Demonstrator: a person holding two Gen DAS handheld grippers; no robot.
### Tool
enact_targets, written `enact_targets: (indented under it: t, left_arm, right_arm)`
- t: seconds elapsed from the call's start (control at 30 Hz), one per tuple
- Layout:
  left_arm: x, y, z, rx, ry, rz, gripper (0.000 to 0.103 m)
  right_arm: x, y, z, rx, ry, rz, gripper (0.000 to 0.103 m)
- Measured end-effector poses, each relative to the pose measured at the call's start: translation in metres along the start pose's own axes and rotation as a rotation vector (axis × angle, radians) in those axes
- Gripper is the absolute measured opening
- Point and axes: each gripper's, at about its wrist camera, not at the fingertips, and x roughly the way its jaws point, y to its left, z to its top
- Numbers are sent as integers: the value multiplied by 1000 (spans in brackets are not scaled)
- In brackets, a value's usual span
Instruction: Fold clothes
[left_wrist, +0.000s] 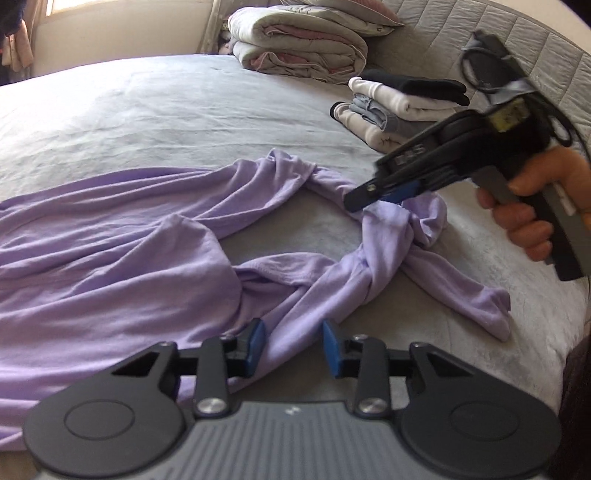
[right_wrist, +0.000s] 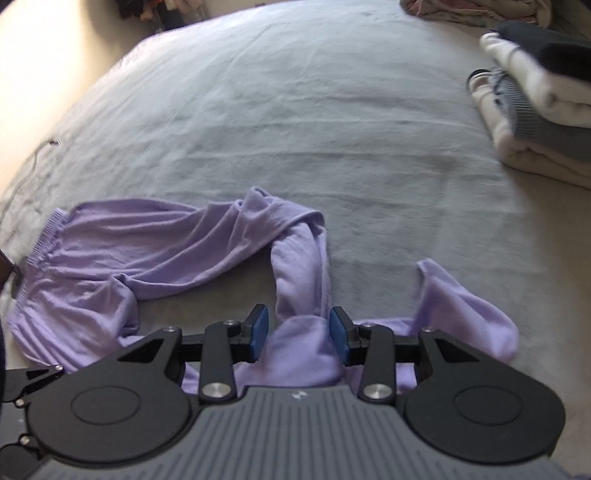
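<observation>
A pair of lilac trousers (left_wrist: 110, 236) lies crumpled across the grey bedspread (left_wrist: 166, 103), its two legs twisted over each other toward the right. In the left wrist view the left gripper (left_wrist: 293, 347) hangs low over one trouser leg, its blue pads (left_wrist: 256, 345) partly apart with a strip of the lilac cloth between them; whether the pads press on it cannot be told. Only this view shows the right gripper (left_wrist: 373, 194) from outside: a hand (left_wrist: 532, 206) holds its handle, the fingers point down at the knotted leg ends, and how wide the jaws stand is not clear here. The right wrist view shows that instead: its pads (right_wrist: 260, 334) stand partly apart, astride a raised fold of the trouser leg, grip uncertain. It alone shows the elastic waistband (right_wrist: 48, 236) at far left. A stack of folded clothes (left_wrist: 399, 107) sits well apart, and folded quilts (left_wrist: 295, 44) appear only from the left wrist.
</observation>
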Motion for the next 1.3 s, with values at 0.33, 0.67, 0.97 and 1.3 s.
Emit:
enact_targets:
  t: [0.33,0.67,0.97,1.3]
  left_arm:
    - [9,9,4,-36,37,-37,8]
    - [8,10,2,-50,38,-46,7]
    - [10,10,3,-70,35,-52,7]
    - [9,11,4,-107,37,-60,8]
  right_arm:
    - [-10,8,37,-70,-79,-83,10]
    - [-33,16,98,-75,-273,-121,10]
    - [-17,12,107,-39,-212,-126,13]
    - [-11,-9,69,-78,-84,-206,38]
